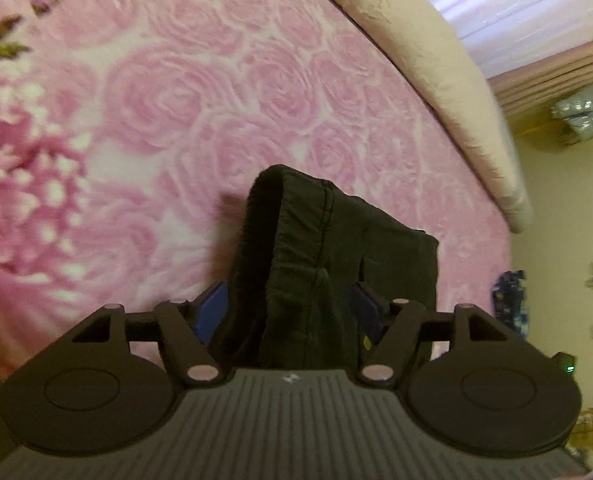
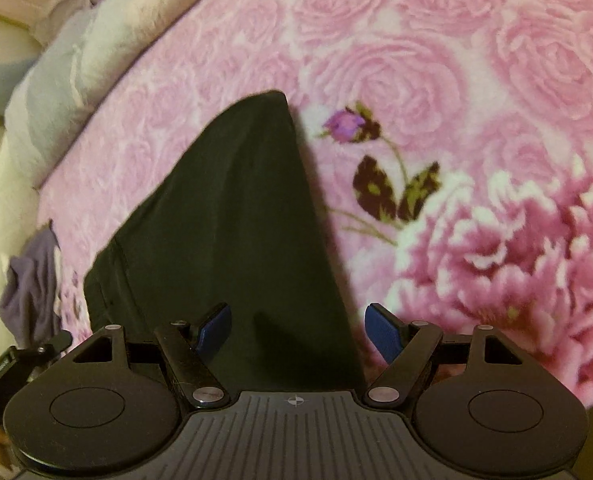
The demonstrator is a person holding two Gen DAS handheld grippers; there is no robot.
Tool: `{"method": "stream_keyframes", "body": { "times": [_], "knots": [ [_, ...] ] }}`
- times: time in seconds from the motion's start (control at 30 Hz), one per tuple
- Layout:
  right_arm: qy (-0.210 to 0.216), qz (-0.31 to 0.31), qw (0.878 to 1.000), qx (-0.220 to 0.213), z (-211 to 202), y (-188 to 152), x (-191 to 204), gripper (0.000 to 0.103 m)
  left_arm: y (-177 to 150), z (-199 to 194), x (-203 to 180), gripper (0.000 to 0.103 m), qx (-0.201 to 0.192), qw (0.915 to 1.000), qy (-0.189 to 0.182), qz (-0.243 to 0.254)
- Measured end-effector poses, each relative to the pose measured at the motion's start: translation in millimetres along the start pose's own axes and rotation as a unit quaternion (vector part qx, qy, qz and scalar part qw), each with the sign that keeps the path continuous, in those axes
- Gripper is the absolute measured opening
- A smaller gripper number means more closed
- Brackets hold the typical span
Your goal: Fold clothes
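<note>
A black garment (image 1: 328,264) with a gathered waistband rises off the pink rose blanket (image 1: 176,100). My left gripper (image 1: 288,312) is shut on a thick bunch of it, and the cloth covers the inner faces of both blue pads (image 1: 212,312). In the right wrist view the same black garment (image 2: 232,220) runs as a long dark wedge from between the fingers out over the blanket (image 2: 436,60). My right gripper (image 2: 300,328) stands open around it; a thin gap shows beside the right blue pad (image 2: 384,334).
A cream quilt (image 1: 448,80) is rolled along the bed's far edge, with curtains and a yellow wall beyond. A purple-grey cloth (image 2: 32,288) lies at the blanket's left edge. Large printed flowers (image 2: 516,260) mark the blanket to the right.
</note>
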State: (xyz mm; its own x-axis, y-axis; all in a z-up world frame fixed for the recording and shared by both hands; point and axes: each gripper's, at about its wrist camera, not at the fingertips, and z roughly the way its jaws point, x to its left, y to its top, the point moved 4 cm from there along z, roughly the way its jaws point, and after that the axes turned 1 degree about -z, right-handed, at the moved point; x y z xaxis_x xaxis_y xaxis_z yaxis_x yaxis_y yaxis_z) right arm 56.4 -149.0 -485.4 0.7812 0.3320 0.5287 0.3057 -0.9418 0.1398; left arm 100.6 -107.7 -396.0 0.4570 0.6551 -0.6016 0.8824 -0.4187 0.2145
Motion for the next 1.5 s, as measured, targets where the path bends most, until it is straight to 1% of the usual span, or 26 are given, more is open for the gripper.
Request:
{"method": "stream_keyframes", "body": {
  "times": [0.13,0.27,0.37,0.4,0.43,0.5,0.77,0.8,0.87,0.9,0.97,1.0,1.03,1.07,1.1,1.13,1.17,1.23,1.37,1.5],
  "knots": [
    [0.014,0.005,1.000,-0.022,8.5,7.3,-7.1,0.077,7.5,20.0,11.8,0.065,0.016,0.9997,-0.018,-0.002],
    [0.010,0.002,0.999,-0.042,19.8,16.5,-12.0,0.077,6.3,38.9,18.1,0.065,0.033,0.9992,-0.023,0.001],
    [0.026,0.005,0.999,-0.047,29.8,21.1,-13.0,0.077,4.1,53.0,22.3,0.072,0.047,0.9985,-0.026,0.003],
    [0.032,0.006,0.998,-0.047,32.9,21.5,-12.7,0.077,3.4,57.6,24.3,0.073,0.052,0.9983,-0.028,0.002],
    [0.038,0.007,0.998,-0.045,36.0,21.7,-12.4,0.077,2.7,60.7,29.8,0.075,0.056,0.9978,-0.034,-0.009],
    [0.050,0.004,0.998,-0.039,41.5,20.7,-12.3,0.077,2.4,63.8,37.1,0.077,0.059,0.9966,-0.051,-0.027],
    [0.104,0.017,0.994,-0.011,62.2,27.7,-24.3,0.077,7.9,80.4,35.8,0.077,0.060,0.9923,-0.096,-0.050],
    [0.110,0.016,0.994,-0.009,64.2,29.4,-25.0,0.077,8.6,82.4,35.4,0.077,0.061,0.9918,-0.100,-0.052],
    [0.124,0.020,0.992,-0.007,69.0,32.5,-25.7,0.076,10.4,85.9,30.2,0.077,0.065,0.9925,-0.098,-0.031],
    [0.134,0.026,0.991,-0.006,71.1,33.7,-25.5,0.076,10.4,86.2,29.8,0.077,0.067,0.9924,-0.099,-0.030],
    [0.147,0.029,0.989,0.003,79.0,35.8,-21.4,0.076,10.4,86.6,29.1,0.075,0.069,0.9921,-0.100,-0.028],
    [0.154,0.030,0.988,0.008,82.9,36.8,-19.3,0.076,10.8,85.8,29.3,0.072,0.071,0.9916,-0.103,-0.033],
    [0.151,0.014,0.988,0.013,85.0,38.0,-14.8,0.076,10.6,85.4,28.2,0.067,0.071,0.9915,-0.104,-0.033],
    [0.147,-0.003,0.989,0.017,86.8,39.2,-10.0,0.072,10.3,85.1,27.0,0.065,0.070,0.9914,-0.105,-0.032],
    [0.134,-0.015,0.991,0.019,86.0,39.8,-8.4,0.065,10.0,85.1,25.2,0.059,0.071,0.9913,-0.107,-0.029],
    [0.126,-0.020,0.992,0.020,84.5,40.4,-9.1,0.055,9.8,85.2,23.3,0.054,0.071,0.9911,-0.109,-0.026],
    [0.129,-0.016,0.991,0.020,82.6,39.7,-11.2,0.045,10.5,84.8,20.6,0.052,0.072,0.9909,-0.112,-0.021],
    [0.135,-0.004,0.991,0.017,77.9,37.8,-14.1,0.036,12.8,82.4,13.7,0.048,0.072,0.9912,-0.111,-0.007],
    [0.130,0.008,0.991,-0.001,60.1,32.9,-6.9,0.029,19.3,71.6,-2.6,0.043,0.076,0.9899,-0.119,0.004],
    [0.134,0.033,0.990,-0.023,30.5,29.5,-2.3,0.027,34.5,57.2,-28.4,0.043,0.089,0.9856,-0.143,0.018]
  ]
}}
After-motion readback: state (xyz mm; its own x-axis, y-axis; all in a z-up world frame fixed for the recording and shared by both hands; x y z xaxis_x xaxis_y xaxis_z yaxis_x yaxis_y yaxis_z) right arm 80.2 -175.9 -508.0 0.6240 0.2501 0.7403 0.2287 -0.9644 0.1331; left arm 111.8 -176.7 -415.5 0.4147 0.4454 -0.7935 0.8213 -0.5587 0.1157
